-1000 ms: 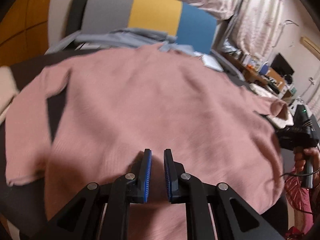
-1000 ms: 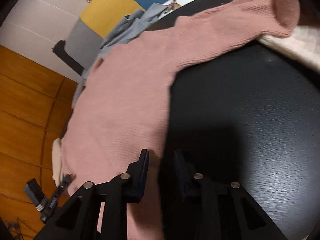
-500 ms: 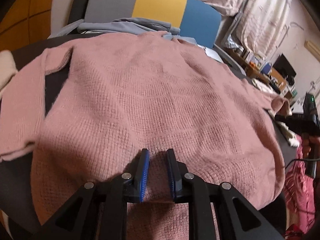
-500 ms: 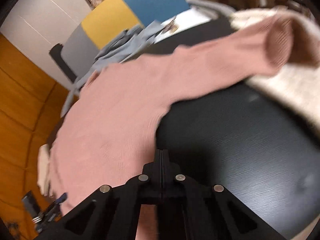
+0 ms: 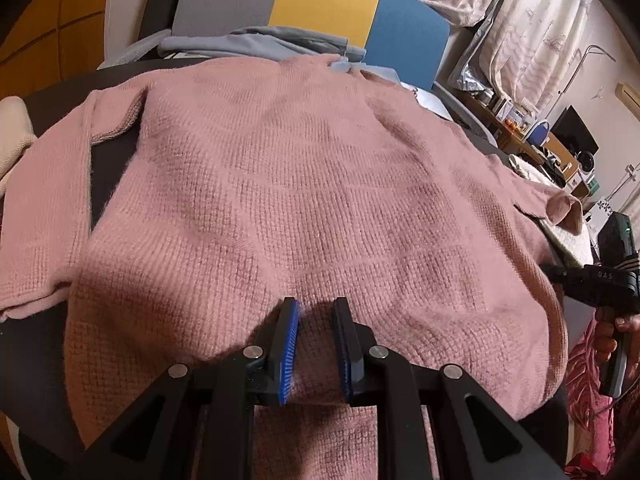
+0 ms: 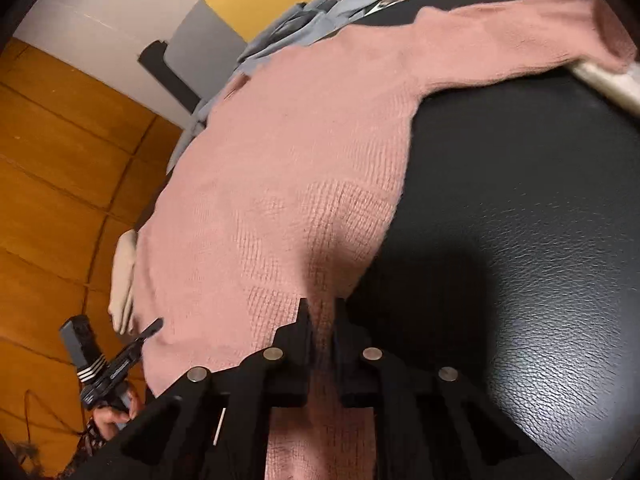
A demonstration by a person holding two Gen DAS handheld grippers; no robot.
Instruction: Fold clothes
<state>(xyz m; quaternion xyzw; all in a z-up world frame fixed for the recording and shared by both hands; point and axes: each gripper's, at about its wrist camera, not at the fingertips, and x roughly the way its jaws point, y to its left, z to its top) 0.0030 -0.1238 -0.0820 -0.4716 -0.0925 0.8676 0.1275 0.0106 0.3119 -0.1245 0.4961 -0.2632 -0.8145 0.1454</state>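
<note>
— Knitwear first: where does the pink knitted sweater (image 5: 320, 184) lie?

— Spread flat over the black, leather-grained desk (image 6: 520, 200), hem towards both cameras, neck at the far edge. One sleeve (image 5: 44, 208) runs down the left side beside the body, with a strip of desk showing between them. The other sleeve (image 6: 500, 40) stretches out to the right, and its cuff (image 5: 566, 210) rests on a cream cloth (image 6: 608, 80) at the desk's edge.

— And the left claw (image 5: 315, 308)?

— At the hem, about midway along it. Its jaws have just been opening a little, yet the gap is narrow and a ridge of knit is bunched between the blue pads (image 5: 289, 344), which press on it from both sides.

— The right claw (image 6: 322, 304)?

— At the hem's right corner, where the sweater meets bare desk. Its jaws have just been closing and have parted slightly again. Pink fabric fills the slim gap between them, so it has hold of the hem.

— What surrounds the desk?

— Behind the neck, a grey-blue garment (image 5: 256, 42) is draped in front of a chair back in grey, yellow and blue panels (image 5: 320, 0). Another cream cloth (image 5: 12, 132) sits at the far left edge. Orange wooden flooring (image 6: 60, 180) shows below, and a cluttered shelf (image 5: 552, 152) stands off to the right.
</note>
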